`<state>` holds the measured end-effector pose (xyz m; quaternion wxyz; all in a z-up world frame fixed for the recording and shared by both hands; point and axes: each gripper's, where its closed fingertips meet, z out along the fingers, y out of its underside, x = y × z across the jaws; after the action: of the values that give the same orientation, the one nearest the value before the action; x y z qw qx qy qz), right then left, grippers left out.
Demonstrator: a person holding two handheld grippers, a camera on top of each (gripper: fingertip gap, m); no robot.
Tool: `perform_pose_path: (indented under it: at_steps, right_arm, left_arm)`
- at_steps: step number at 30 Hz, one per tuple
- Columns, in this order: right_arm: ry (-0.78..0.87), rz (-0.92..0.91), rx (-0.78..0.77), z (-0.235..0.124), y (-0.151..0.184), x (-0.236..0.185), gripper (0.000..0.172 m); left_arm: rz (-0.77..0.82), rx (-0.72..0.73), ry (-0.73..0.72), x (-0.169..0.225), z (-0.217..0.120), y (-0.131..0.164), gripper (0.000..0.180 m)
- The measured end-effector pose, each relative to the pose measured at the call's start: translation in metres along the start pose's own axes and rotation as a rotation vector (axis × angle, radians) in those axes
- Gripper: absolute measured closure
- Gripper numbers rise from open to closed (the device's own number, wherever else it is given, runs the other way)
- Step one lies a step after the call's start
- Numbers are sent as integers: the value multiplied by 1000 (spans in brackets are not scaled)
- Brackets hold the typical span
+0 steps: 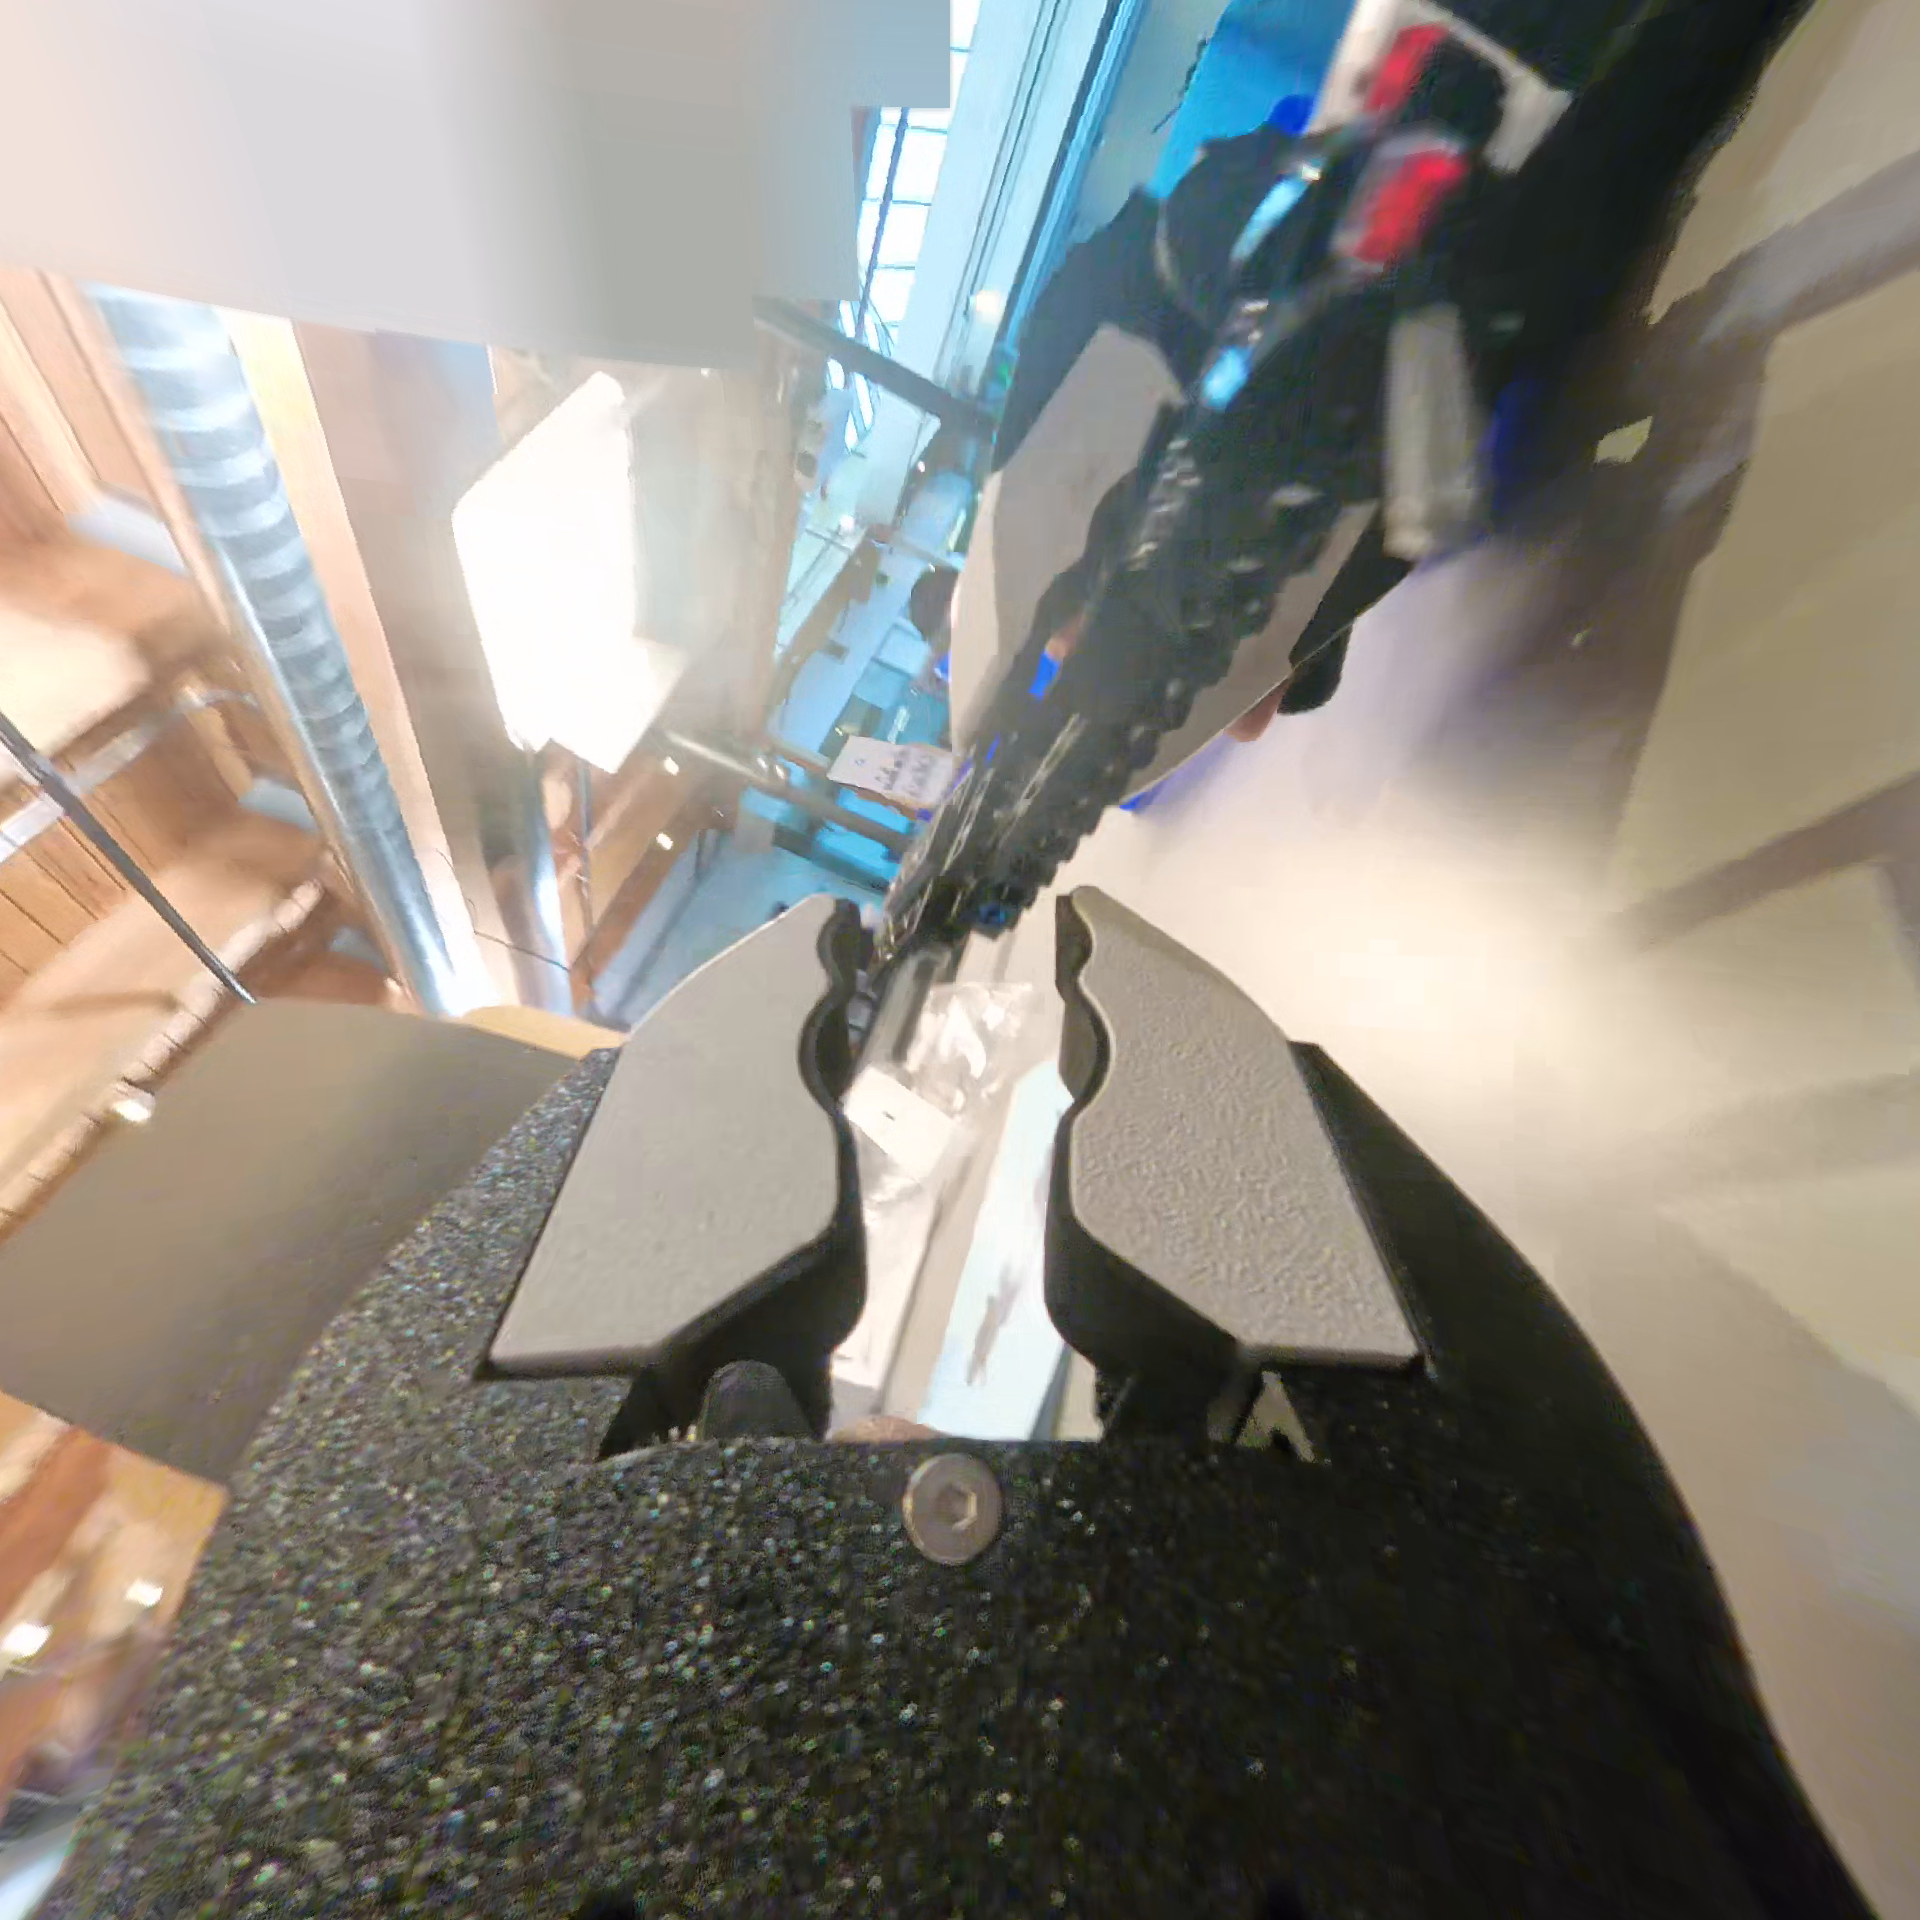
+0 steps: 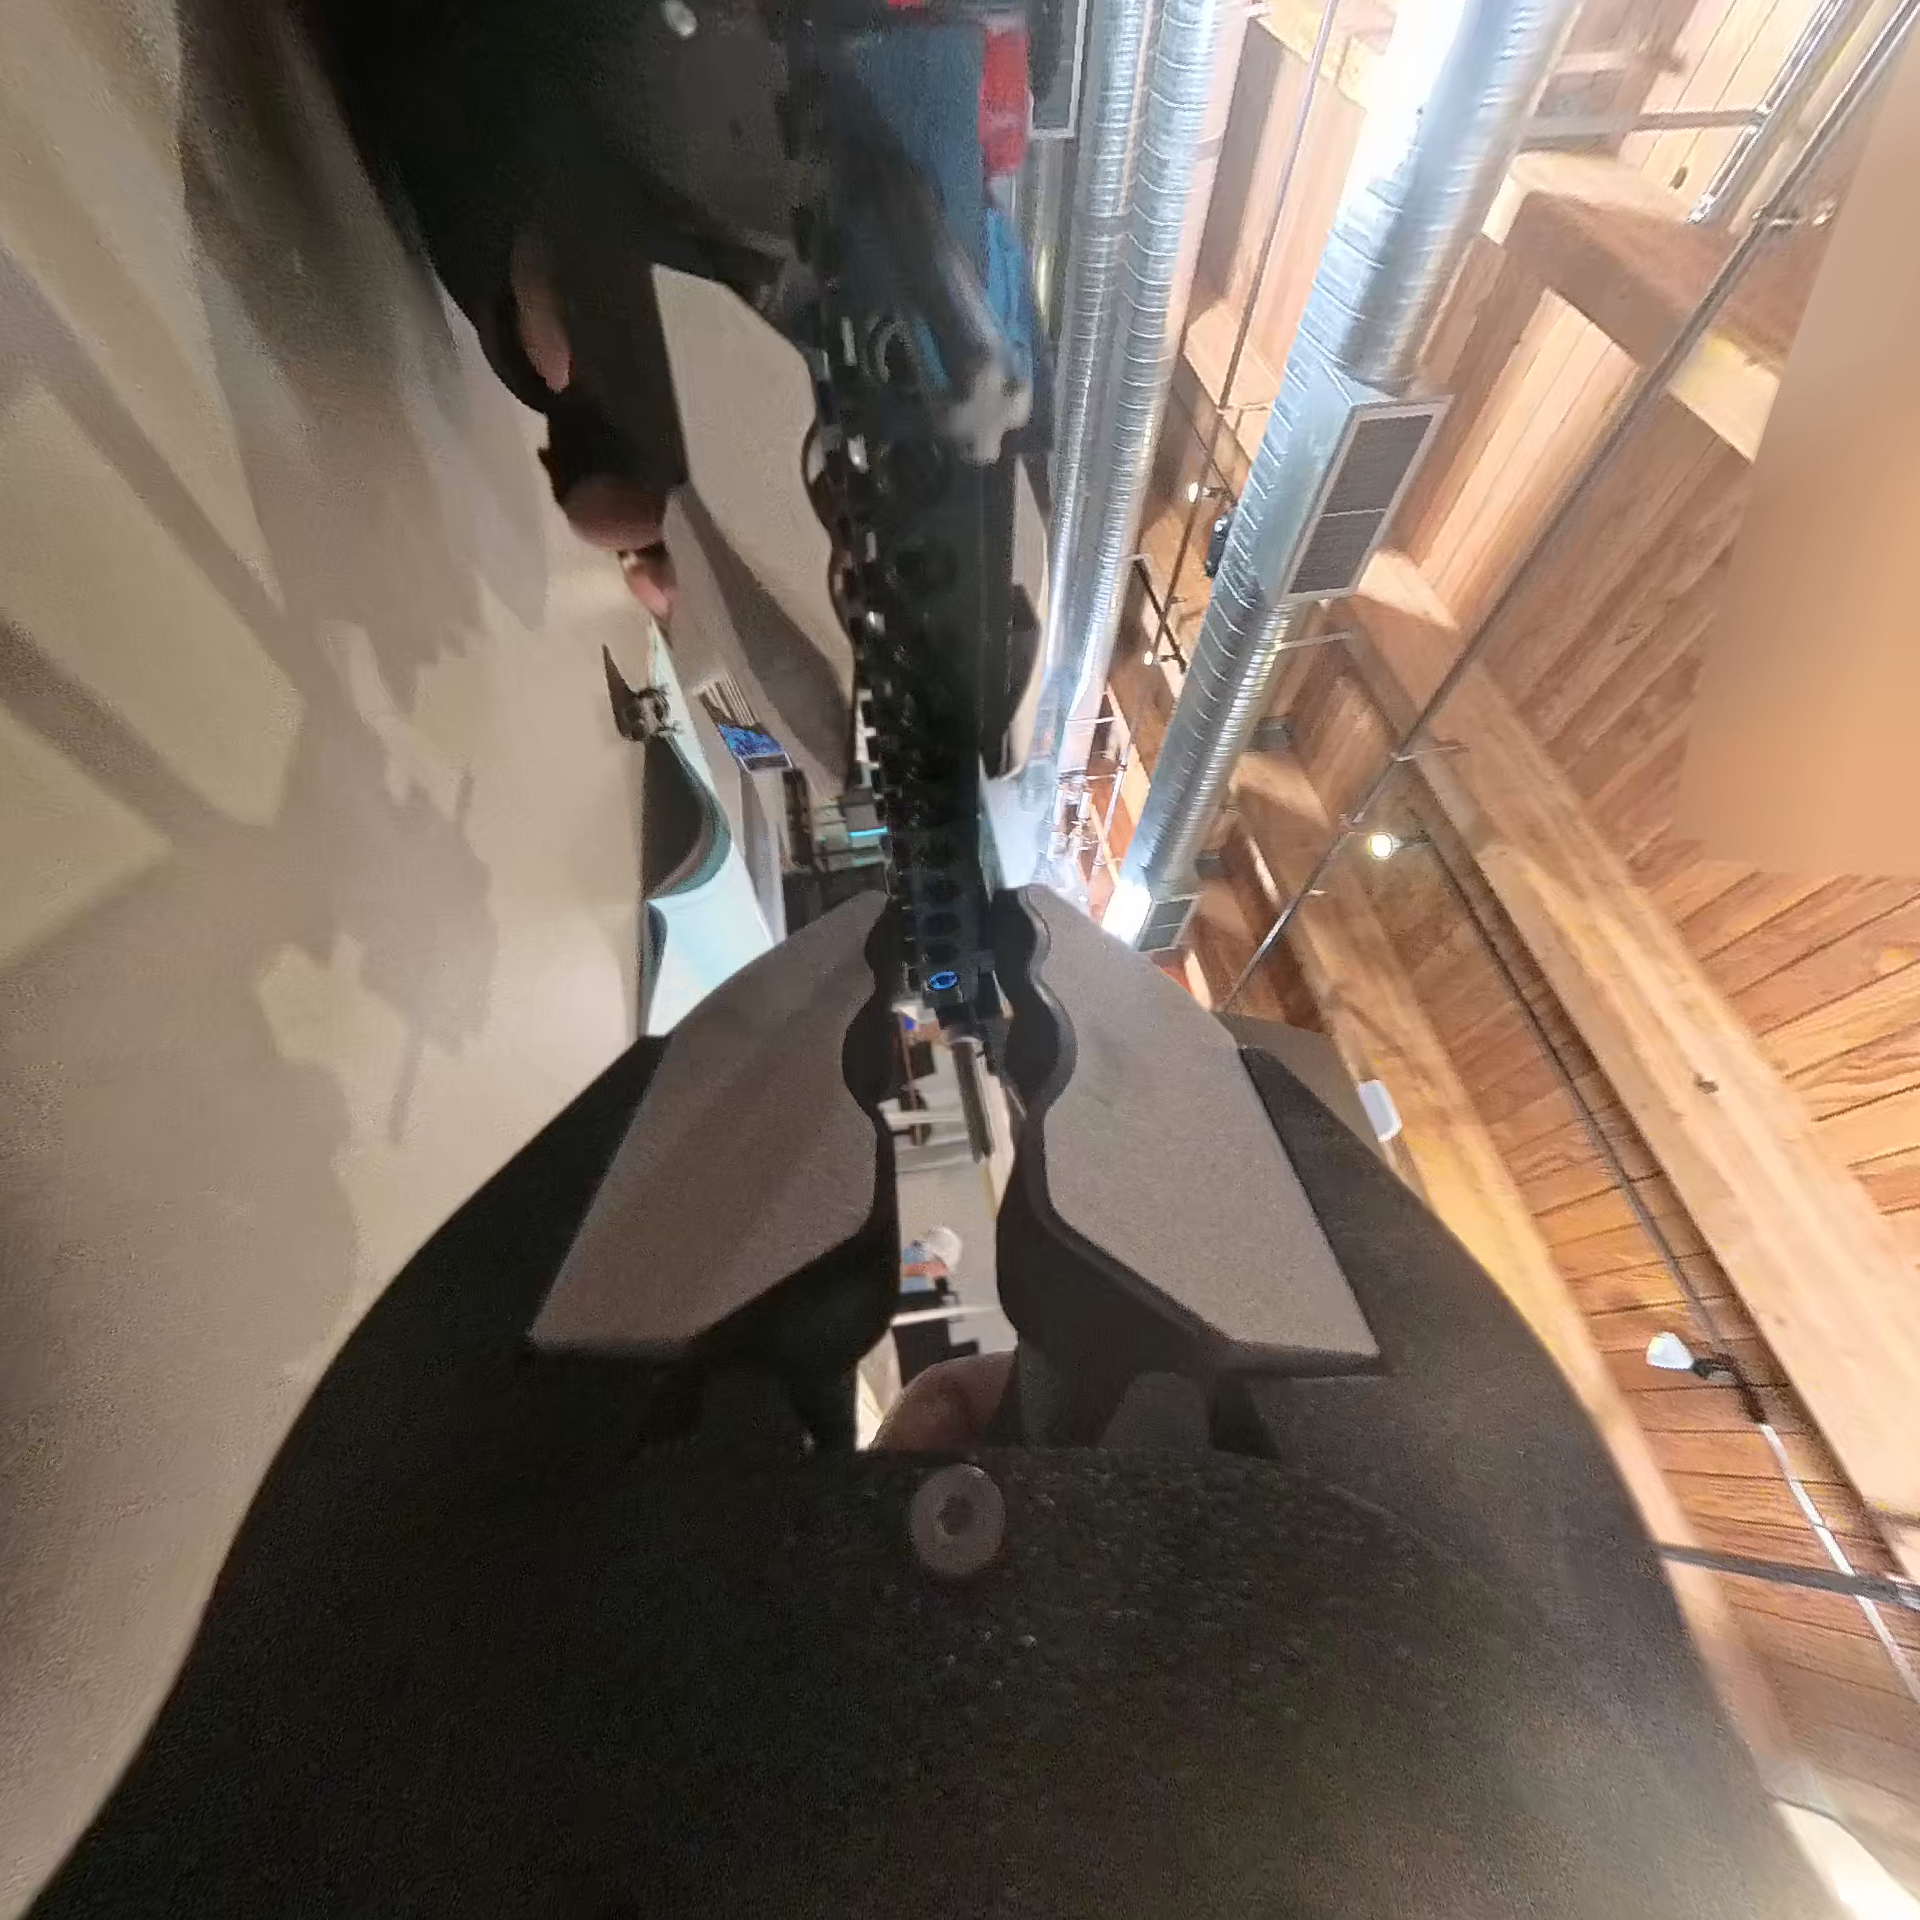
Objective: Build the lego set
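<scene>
both grippers meet on one long black studded strip, right gripper pinching its end with narrow jaws, left gripper spread wider, pads apparently off it; only the left view shows crinkled clear plastic between its fingers.
</scene>
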<state>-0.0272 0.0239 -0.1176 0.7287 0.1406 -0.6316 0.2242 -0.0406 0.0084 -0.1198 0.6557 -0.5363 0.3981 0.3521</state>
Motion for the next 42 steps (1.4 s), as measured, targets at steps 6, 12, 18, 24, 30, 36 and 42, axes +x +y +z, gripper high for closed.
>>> perform_pose_path:
  at_steps: [6,12,18,24,30,36,42]
  right_arm:
    - [40,-99,-50,0,12,1,155]
    - [71,-192,-73,3,16,1,155]
    - [71,-247,-72,5,17,-3,155]
    - [87,-273,-84,7,17,-4,154]
    - [60,-293,-112,7,21,-11,153]
    - [33,-259,-126,9,25,-15,151]
    - [22,-259,-127,9,26,-17,153]
  left_arm:
    - [-651,-35,156,-14,-3,21,161]
    - [-1565,-35,478,-7,1,20,151]
    - [-1774,-90,671,20,4,6,151]
    - [-1845,-62,621,18,10,6,165]
    - [-1940,-56,559,14,13,13,167]
    - [-2036,-62,521,14,14,18,168]
    - [-2098,-62,512,15,15,19,168]
